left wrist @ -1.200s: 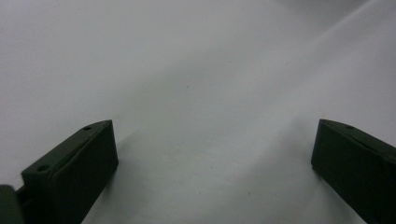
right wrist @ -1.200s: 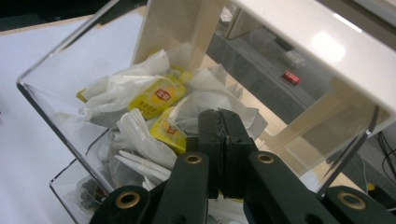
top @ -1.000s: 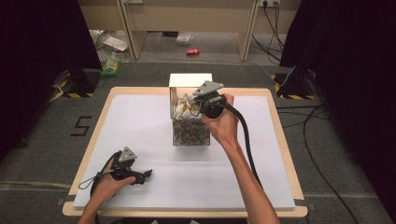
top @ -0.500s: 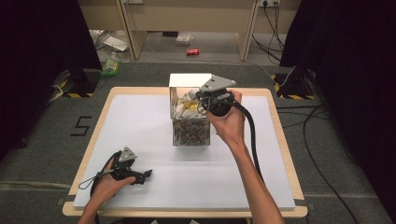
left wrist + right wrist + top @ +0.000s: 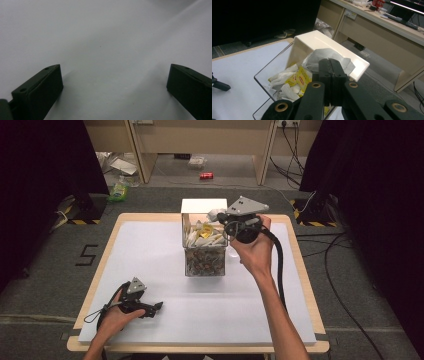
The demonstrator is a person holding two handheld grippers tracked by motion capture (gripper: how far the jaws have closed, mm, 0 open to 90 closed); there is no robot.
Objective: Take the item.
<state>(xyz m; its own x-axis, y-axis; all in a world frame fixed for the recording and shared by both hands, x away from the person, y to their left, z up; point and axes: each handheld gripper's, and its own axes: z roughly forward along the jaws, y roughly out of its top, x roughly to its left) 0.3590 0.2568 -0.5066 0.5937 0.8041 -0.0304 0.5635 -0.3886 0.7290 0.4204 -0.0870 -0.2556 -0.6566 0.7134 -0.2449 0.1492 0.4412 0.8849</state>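
A clear box (image 5: 205, 261) with a white lid (image 5: 202, 205) standing up behind it sits mid-table, full of tea bags and sachets (image 5: 204, 236). My right gripper (image 5: 219, 216) hovers over the box's back right corner, shut on a grey-white tea bag (image 5: 213, 212). In the right gripper view the jaws (image 5: 329, 63) pinch that tea bag (image 5: 325, 55) above the open box (image 5: 268, 73), where yellow and white sachets (image 5: 294, 81) lie. My left gripper (image 5: 158, 306) rests on the white mat at the front left. Its jaws (image 5: 115, 80) stand wide open with nothing between its fingers (image 5: 40, 91).
A white mat (image 5: 145, 247) covers the wooden table (image 5: 107, 235). The right gripper's cable (image 5: 278, 265) trails along the forearm. Beyond the table are desk legs, floor clutter, a red can (image 5: 206, 175) and black curtains at both sides.
My right gripper has risen and drawn back to the right from the box's top, carrying the tea bag up with it. The left gripper has stayed put.
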